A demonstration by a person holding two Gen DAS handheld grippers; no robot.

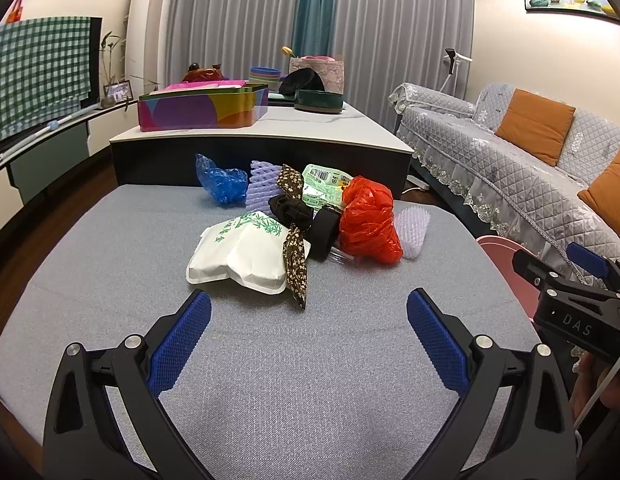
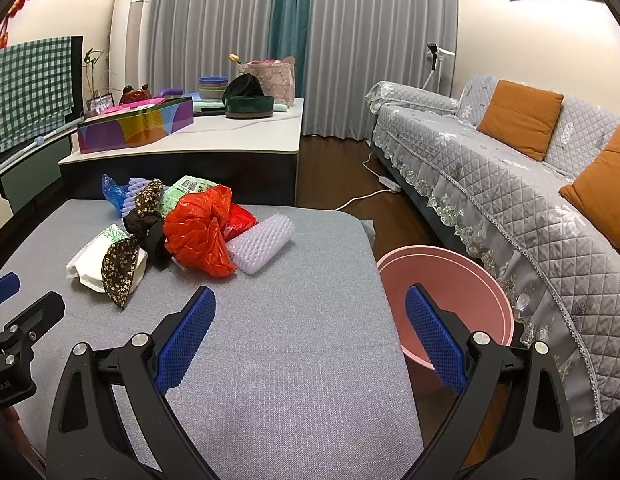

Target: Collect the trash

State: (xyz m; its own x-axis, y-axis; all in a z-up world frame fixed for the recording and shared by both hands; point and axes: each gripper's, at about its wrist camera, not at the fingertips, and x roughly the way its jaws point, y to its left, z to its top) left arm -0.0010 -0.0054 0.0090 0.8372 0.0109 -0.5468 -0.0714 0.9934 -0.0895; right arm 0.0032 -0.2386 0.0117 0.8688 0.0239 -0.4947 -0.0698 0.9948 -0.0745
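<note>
Both grippers, left gripper (image 1: 308,322) and right gripper (image 2: 310,318), hover with ribbed blue jaws spread, holding nothing.
Crinkled red plastic bag (image 1: 369,220), white tissue pack (image 1: 239,254), foam netting (image 1: 413,232) heap on woven grey mat (image 1: 269,360); round pink bin (image 2: 450,280) right.

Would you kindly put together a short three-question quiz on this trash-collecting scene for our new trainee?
1. True or false: the left hand-held gripper is shut on the red plastic bag.
2. Which side of the grey table is the pink bin on: A) left, B) right?
3. Fill in: the white foam net lies right beside the ___ bag.

Key: 1 false, it is open and empty; 2 B; 3 red.
</note>
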